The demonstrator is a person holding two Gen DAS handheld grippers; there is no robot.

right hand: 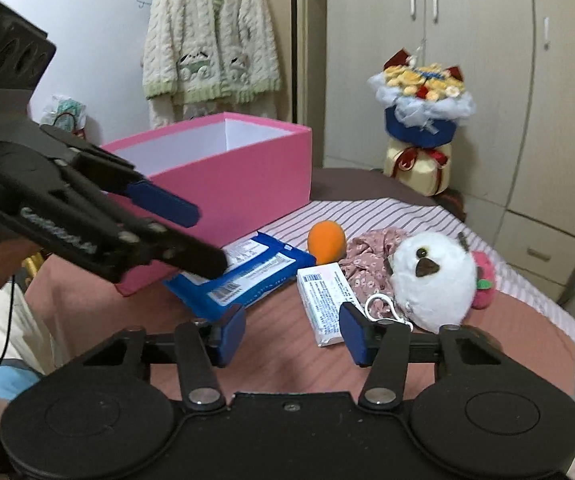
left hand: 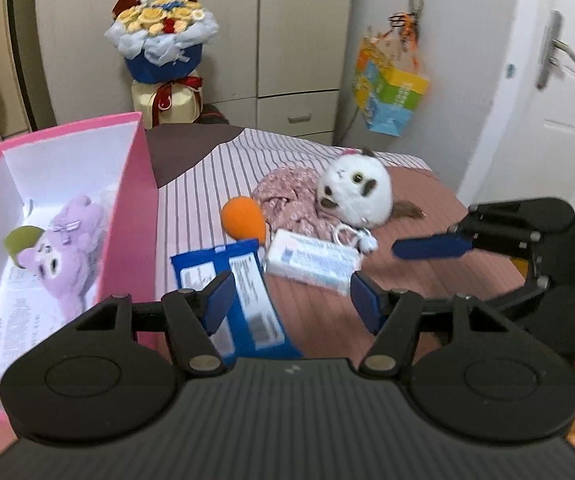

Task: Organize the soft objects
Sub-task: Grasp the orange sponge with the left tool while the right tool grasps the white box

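- just ahead of our left claw, which hangs spread and empty above the bed, lies the blue wipes pack; its near end runs in under the left finger, its long axis heads away from us and slightly leftward, along the wall of the pink box.
- our right claw is spread too, holding nothing; the white tissue pack lies just past its right finger, long axis running away and to the left.
- beyond that finger sits the white plush, face turned towards the claw, leaning on the floral cloth; a white clip dangles from it at the fingertip.
- the orange sponge rests further ahead, between the blue pack and the cloth, narrow end pointing towards the cloth as far as we can tell.
- the purple plush already lies in the box, left of our left claw, head towards us.
- risks, as we judge them: closing across the blue pack's length could make the slick wrapper slip or fold; the two claws hover near each other and could collide; reaching for the white plush may snag the clip or drag the cloth along; the round sponge could roll off if nudged.
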